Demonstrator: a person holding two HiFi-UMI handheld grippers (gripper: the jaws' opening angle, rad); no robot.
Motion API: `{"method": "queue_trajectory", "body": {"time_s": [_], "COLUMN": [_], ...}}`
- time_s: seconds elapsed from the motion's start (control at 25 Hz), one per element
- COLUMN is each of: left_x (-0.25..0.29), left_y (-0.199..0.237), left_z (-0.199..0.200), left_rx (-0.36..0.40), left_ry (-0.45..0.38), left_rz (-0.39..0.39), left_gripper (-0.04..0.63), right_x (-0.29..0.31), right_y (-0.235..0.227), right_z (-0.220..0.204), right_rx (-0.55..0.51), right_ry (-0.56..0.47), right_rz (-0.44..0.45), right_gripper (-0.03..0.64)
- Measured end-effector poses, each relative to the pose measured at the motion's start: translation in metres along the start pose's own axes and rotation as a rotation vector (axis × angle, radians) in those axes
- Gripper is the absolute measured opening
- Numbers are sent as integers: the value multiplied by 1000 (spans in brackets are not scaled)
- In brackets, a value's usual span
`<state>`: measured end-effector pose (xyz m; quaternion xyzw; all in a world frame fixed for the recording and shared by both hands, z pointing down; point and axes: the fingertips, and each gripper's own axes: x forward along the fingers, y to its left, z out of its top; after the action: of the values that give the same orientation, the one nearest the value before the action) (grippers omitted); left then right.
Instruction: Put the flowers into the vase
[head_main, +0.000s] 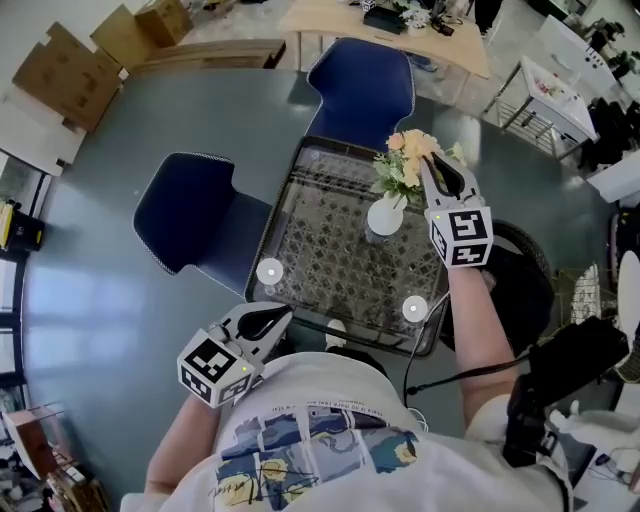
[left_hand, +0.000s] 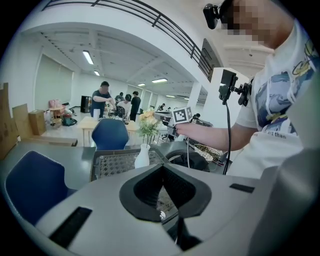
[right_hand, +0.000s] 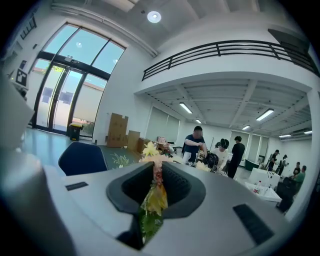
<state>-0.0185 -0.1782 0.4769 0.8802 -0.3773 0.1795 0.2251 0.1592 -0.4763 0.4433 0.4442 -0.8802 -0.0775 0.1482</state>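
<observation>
A white vase (head_main: 385, 216) stands on the patterned glass table (head_main: 320, 230), right of its middle. A bunch of peach and yellow flowers (head_main: 409, 158) with green leaves is directly above it. My right gripper (head_main: 430, 160) is shut on the bunch, and petals and leaves fill the slit between its jaws (right_hand: 155, 192). In the left gripper view the flowers (left_hand: 147, 122) stand over the vase (left_hand: 142, 156) and the stems reach down to its neck. My left gripper (head_main: 287, 313) hangs at the table's near left edge, its jaws (left_hand: 162, 166) shut with nothing in them.
Two blue chairs (head_main: 195, 220) (head_main: 362, 85) stand at the left and far sides of the table. Two small white discs (head_main: 270, 271) (head_main: 415, 308) lie near the table's front edge. A wire basket (head_main: 520, 270) sits to the right, cardboard boxes (head_main: 60, 70) at the far left.
</observation>
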Motion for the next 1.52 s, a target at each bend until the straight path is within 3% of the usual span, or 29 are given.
{"method": "queue_trajectory", "body": {"time_s": [0.24,0.44,0.56,0.8,1.04,1.24,1.36,1.52], "left_x": [-1,7,5,-15,-46,-93,-125,-163], "left_y": [-11,-17,-15,-19,-23,-23,-23,-31], "left_z": [1,-7,-9,-6,-5,-29,-49,-73], "left_rx": [-53,-76,-64,-6,72,117,109,108], "left_ry": [30,54,58,24,6,-12,-18,-24], "left_rz": [35,38,20,-31,-74,-106,-124,-165], "left_gripper": [9,9,9,9,9,9,9,9], "right_x": [10,12,9,-30,-84,-136,-158,-188], "right_y": [23,31,39,57,173,300,348,383], "right_z": [-36,-62,-59,-35,-51,-47,-30,0], "right_rx": [-43,-16,-17,39,152,221,197,193], "right_ry": [43,67,68,45,162,248,257,240], "right_rz": [66,97,94,51,197,378,397,342], "right_gripper": [55,94,135,138,137,128,95,77]}}
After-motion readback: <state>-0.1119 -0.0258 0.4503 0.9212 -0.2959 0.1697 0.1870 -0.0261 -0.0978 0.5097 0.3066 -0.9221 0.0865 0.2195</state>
